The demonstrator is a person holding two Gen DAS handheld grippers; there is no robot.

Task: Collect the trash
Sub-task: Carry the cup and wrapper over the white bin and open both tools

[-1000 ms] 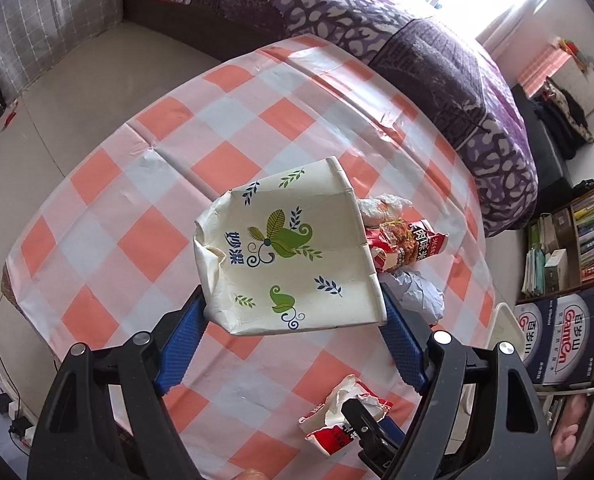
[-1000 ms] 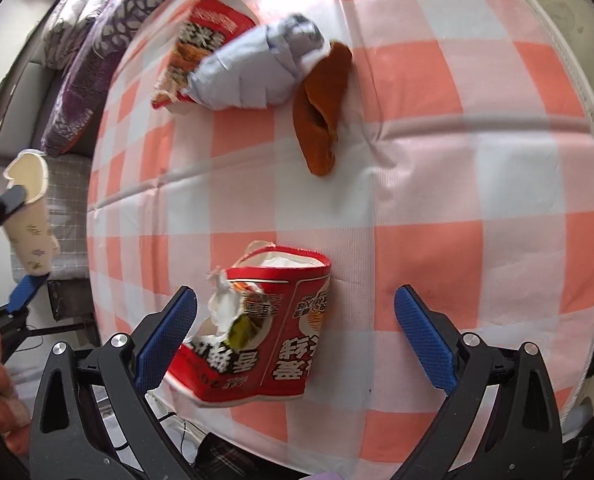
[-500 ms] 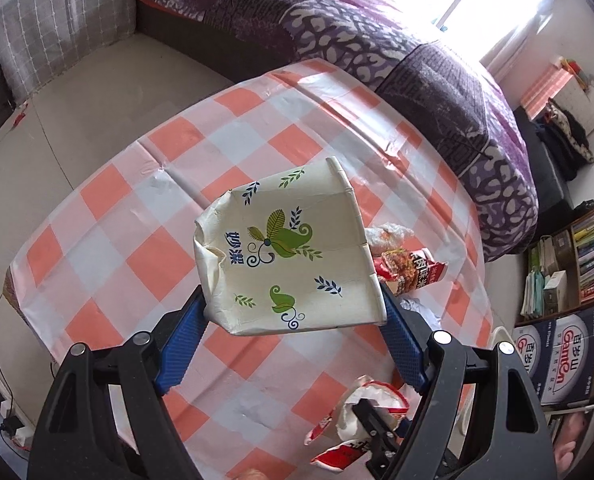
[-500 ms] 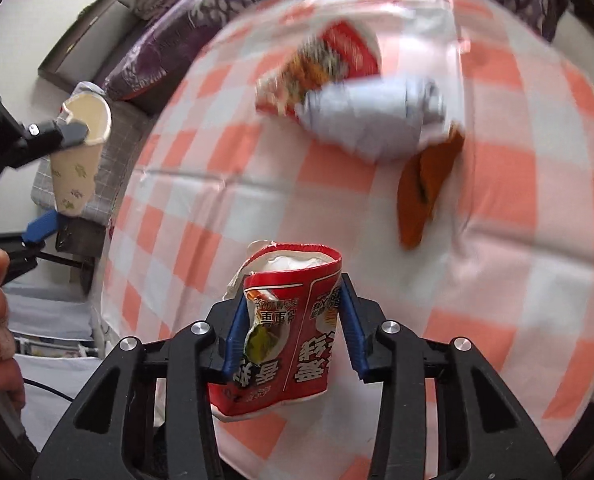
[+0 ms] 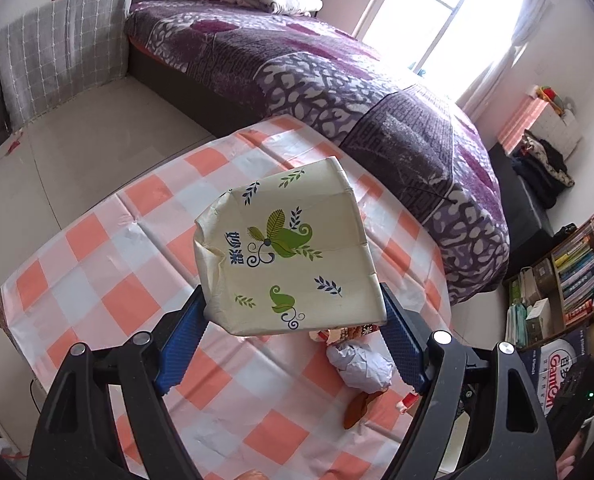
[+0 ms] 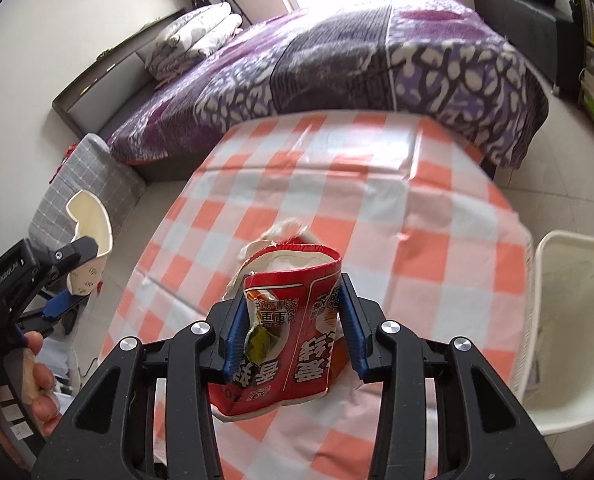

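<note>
My left gripper (image 5: 293, 320) is shut on a crumpled cream paper cup (image 5: 285, 252) printed with green leaves, held above the checked tablecloth (image 5: 97, 280). In the right wrist view my right gripper (image 6: 291, 320) is shut on a squashed red noodle cup (image 6: 293, 340), lifted off the table. That view also shows the left gripper (image 6: 73, 276) with the cream cup (image 6: 91, 228) at the far left, a hand below it. On the table under the cream cup lie a crumpled white paper ball (image 5: 361, 364), a brown scrap (image 5: 357, 408) and part of a red snack wrapper (image 5: 345, 332).
A white plastic bin (image 6: 569, 320) stands off the table's right edge in the right wrist view. A bed with a purple patterned cover (image 5: 337, 76) lies beyond the table. Bookshelves (image 5: 577, 272) stand at the right, a grey checked cushion (image 5: 61, 56) at the left.
The right gripper closed on the red noodle cup and lifted it off the table, tilting up toward the bed. The left gripper rose a little with the cream cup.
</note>
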